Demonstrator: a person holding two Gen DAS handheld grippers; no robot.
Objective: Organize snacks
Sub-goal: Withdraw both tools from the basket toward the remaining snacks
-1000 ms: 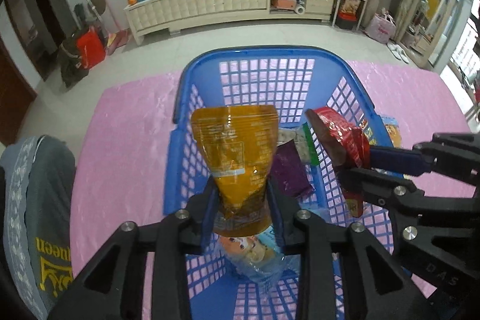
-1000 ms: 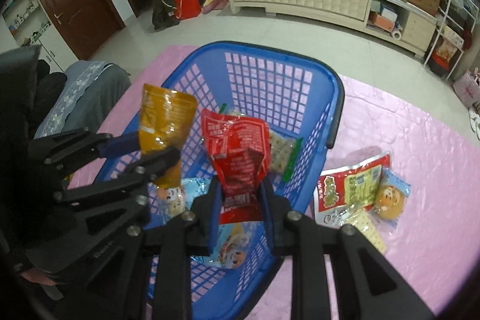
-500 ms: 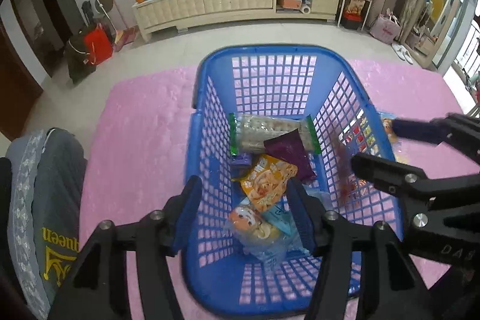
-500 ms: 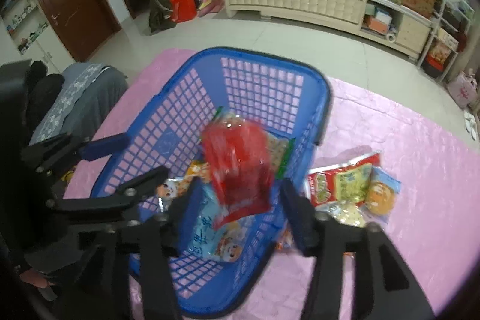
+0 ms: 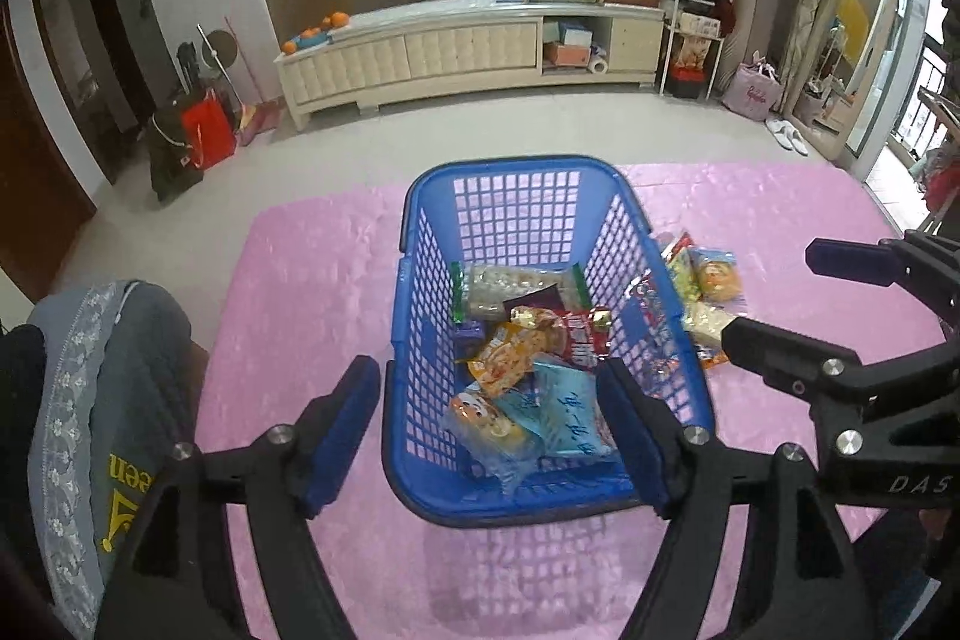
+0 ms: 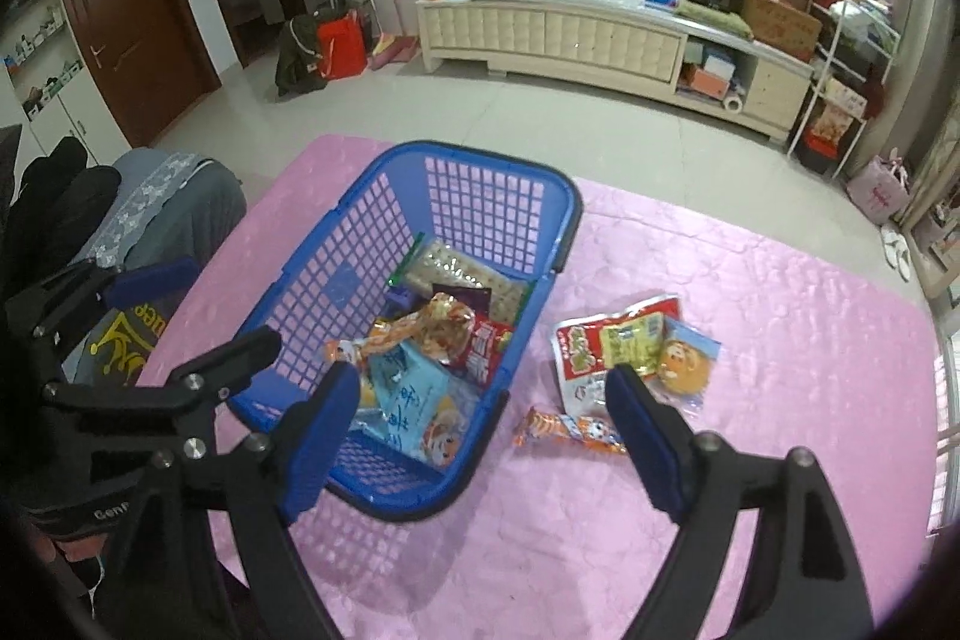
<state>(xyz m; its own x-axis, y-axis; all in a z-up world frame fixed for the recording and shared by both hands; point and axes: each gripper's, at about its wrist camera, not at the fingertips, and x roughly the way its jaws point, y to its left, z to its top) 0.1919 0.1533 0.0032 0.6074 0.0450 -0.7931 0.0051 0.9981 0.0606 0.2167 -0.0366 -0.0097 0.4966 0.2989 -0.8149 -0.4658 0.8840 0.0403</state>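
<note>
My left jaws (image 5: 489, 415) and right jaws (image 6: 483, 433) have just been opening and now gape with nothing between them; the orange packet (image 5: 510, 355) and red packet (image 6: 483, 343) lie in the blue basket (image 5: 516, 169) on the pink table (image 6: 750, 280); more snacks (image 6: 630, 346) lie beside the basket

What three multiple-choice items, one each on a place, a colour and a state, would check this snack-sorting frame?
1. Where does the long orange stick pack lie?
A. inside the basket
B. on the pink cloth beside the basket
C. on the floor

2. What colour is the basket?
A. green
B. white
C. blue

3. How do both grippers stand?
A. open and empty
B. each shut on a packet
C. one open, one shut

Answers: 1 B, it lies flat on the cloth outside the basket wall. 2 C, its mesh walls are blue. 3 A, the left gripper and right gripper have just been opening, nothing between their pads.
</note>
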